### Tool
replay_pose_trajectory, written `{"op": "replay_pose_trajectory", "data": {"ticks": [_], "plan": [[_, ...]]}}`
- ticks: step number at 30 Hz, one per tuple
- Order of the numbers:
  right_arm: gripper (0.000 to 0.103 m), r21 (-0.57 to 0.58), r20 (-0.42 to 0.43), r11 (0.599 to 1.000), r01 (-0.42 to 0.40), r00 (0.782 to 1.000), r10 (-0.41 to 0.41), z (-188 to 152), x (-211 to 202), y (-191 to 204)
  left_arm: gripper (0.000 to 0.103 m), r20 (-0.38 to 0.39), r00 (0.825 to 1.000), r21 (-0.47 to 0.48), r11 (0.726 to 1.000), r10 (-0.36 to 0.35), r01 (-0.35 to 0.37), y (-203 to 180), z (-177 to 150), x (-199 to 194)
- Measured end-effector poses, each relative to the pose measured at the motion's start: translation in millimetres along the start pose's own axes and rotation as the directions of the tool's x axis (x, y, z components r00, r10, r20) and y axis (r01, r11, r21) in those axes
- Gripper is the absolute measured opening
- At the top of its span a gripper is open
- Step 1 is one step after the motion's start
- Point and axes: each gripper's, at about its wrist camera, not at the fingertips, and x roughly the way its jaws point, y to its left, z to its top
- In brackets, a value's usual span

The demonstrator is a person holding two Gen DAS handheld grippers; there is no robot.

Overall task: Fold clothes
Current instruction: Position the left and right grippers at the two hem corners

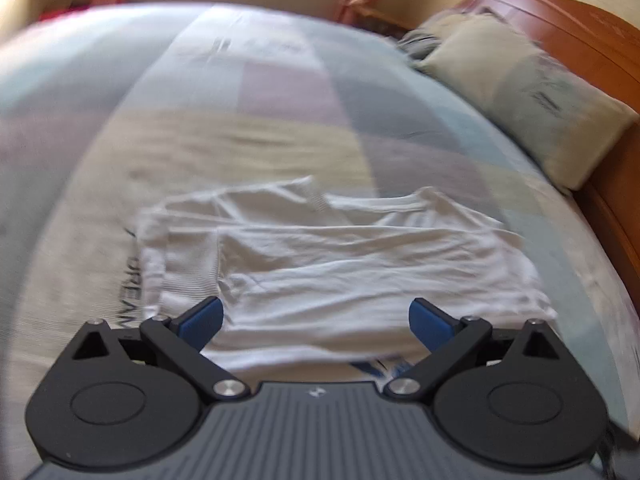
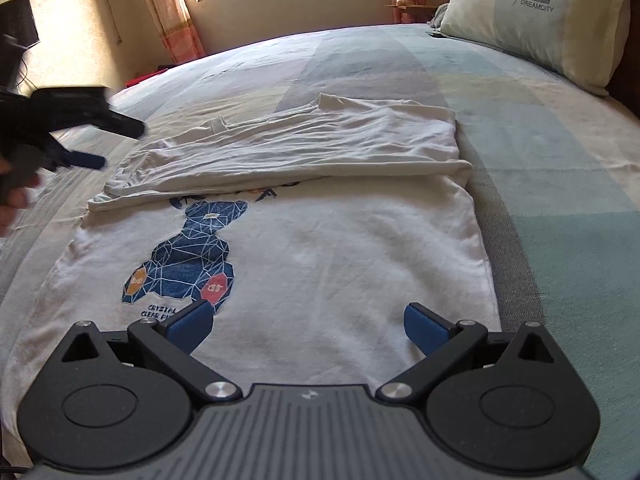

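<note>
Both claws gape wide and hold nothing: left claw (image 1: pixel 316 316), right claw (image 2: pixel 306 322). A white T-shirt (image 2: pixel 320 248) lies half-folded on the bed (image 2: pixel 540 168), its printed figure, apparently a bear (image 2: pixel 188 256), still showing.

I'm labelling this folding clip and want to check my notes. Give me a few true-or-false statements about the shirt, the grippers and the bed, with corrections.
1. The white T-shirt lies on the bed with its far part folded over toward the near part. True.
2. The right gripper is clamped on the shirt's hem. False: its jaws stand wide open with no cloth between them.
3. A blue geometric bear print is partly exposed on the shirt. True.
4. The left gripper holds a sleeve. False: its jaws are open and hold nothing.
5. The pillow rests on top of the shirt. False: it lies at the far right of the bed, apart from the shirt.
</note>
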Motion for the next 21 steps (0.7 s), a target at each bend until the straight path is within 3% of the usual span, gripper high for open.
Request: {"op": "replay_pose_trajectory", "data": {"ticks": [6, 10, 14, 18, 21], "plan": [[0.103, -0.105, -0.06, 0.994, -0.037, 0.998, 0.03, -1.2, 0.1, 20.5, 0.1, 0.032, 0.999, 0.075, 0.997, -0.016, 0.014, -19.4, -48.3, -63.1], [0.103, -0.181, -0.053, 0.98, -0.078, 0.996, 0.07, -1.7, -19.4, 41.0, 0.1, 0.028, 0.999, 0.152, 0.988, -0.023, 0.019, -36.5, -103.2, -79.3], [0.103, -0.195, -0.087, 0.977, -0.087, 0.994, 0.071, -23.5, -33.6, 45.2, 0.1, 0.038, 0.999, 0.233, 0.972, 0.024, -0.032, -52.7, -152.7, -78.2], [0.103, -0.232, -0.12, 0.972, -0.038, 0.993, 0.01, -62.5, -41.1, 39.1, 0.1, 0.011, 1.0, 0.179, 0.984, -0.009, 0.006, -51.6, -189.7, -74.6], [0.103, -0.217, -0.092, 0.976, -0.005, 0.996, -0.016, -79.0, -52.7, 32.9, 0.101, -0.01, 0.999, 0.117, 0.992, -0.048, 0.049, -44.3, -209.3, -68.5]]}}
